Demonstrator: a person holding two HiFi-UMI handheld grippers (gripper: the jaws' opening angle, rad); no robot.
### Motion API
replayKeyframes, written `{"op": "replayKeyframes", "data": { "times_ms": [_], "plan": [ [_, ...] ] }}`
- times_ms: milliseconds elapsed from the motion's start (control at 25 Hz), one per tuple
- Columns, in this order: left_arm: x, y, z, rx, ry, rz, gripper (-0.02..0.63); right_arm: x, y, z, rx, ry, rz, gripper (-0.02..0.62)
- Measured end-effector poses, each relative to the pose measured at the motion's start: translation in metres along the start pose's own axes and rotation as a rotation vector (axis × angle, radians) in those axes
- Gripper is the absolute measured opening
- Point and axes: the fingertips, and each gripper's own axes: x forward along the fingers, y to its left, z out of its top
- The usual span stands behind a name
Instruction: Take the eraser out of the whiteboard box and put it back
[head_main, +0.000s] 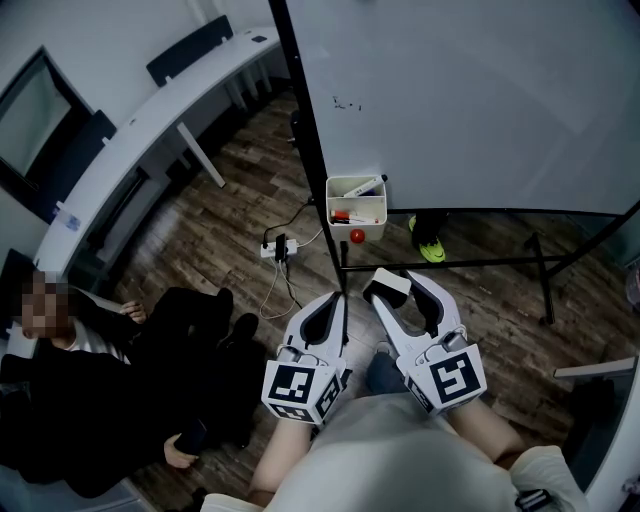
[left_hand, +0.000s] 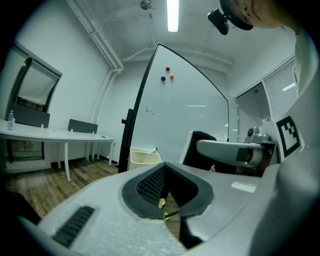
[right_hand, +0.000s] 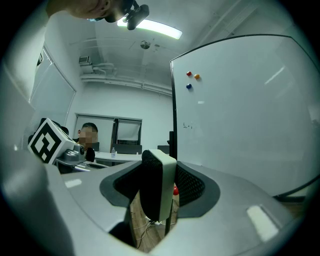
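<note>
The left gripper (head_main: 334, 300) was held with its jaws brought together and nothing between them. Just beside it, the right gripper (head_main: 394, 287) was clamped on the eraser (right_hand: 159, 186), which was gripped by its flat sides and stood upright. In the right gripper view, its dark face was turned left and its white back right. The eraser was therefore located outside the whiteboard box (head_main: 375, 231), which was mounted ahead on the black frame of the whiteboard (head_main: 470, 100), with a marker (head_main: 366, 186) lying in it. A power strip (head_main: 279, 247) was laid on the wooden floor (head_main: 220, 250) near the frame. A long white surface (head_main: 150, 118) was set farther left.
</note>
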Motion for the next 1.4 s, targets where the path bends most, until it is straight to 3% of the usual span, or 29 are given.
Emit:
{"op": "replayKeyframes", "data": {
  "times_ms": [920, 1400],
  "plan": [
    [0.044, 0.038, 0.009, -0.016, 0.012, -0.009, 0.005, 0.056, -0.035, 0.0, 0.005, 0.04, -0.043, 0.204],
    [0.074, 0.054, 0.019, -0.029, 0.002, 0.015, 0.005, 0.092, -0.059, 0.008, -0.002, 0.011, -0.003, 0.204]
  ]
}}
